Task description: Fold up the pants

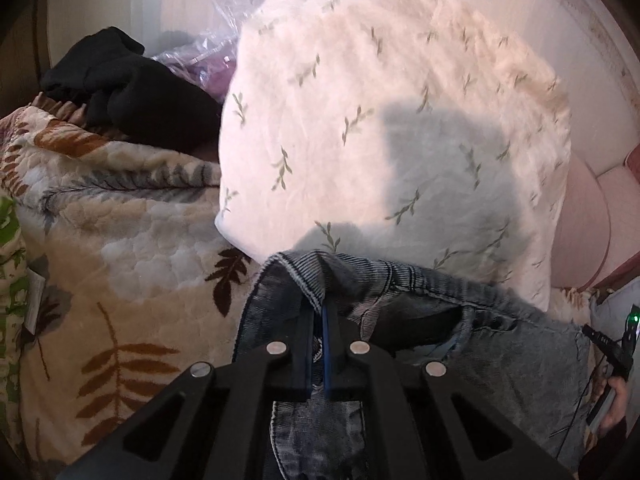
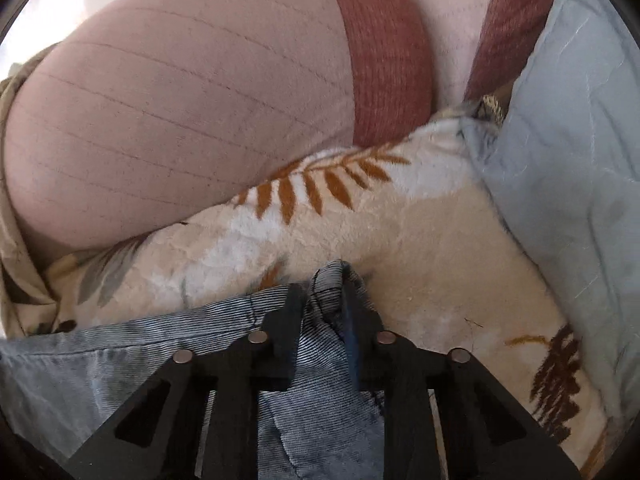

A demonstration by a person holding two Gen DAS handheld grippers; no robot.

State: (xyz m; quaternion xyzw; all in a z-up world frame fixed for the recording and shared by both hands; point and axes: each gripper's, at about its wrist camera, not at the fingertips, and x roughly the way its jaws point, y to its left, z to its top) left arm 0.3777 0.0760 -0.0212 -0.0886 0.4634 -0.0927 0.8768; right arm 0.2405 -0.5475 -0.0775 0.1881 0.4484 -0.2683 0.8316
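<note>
Faded blue denim pants [image 1: 500,364] lie on a cream blanket with leaf prints [image 1: 120,248]. My left gripper [image 1: 319,300] is shut on the ribbed waistband at its left end, and a pinch of the band stands up between the fingers. In the right wrist view my right gripper [image 2: 324,292] is shut on a bunched fold of the same pants [image 2: 192,328], with denim wedged between the two black fingers. The waistband runs off to the left from there. The other gripper and a hand [image 1: 614,396] show at the right edge of the left wrist view.
A white pillow with green sprigs [image 1: 380,120] rises right behind the pants. Black clothing [image 1: 132,88] and a plastic bag [image 1: 208,56] lie at the back left. A pink and maroon cushion [image 2: 180,112] and a pale blue pillow [image 2: 568,160] border the blanket [image 2: 420,232].
</note>
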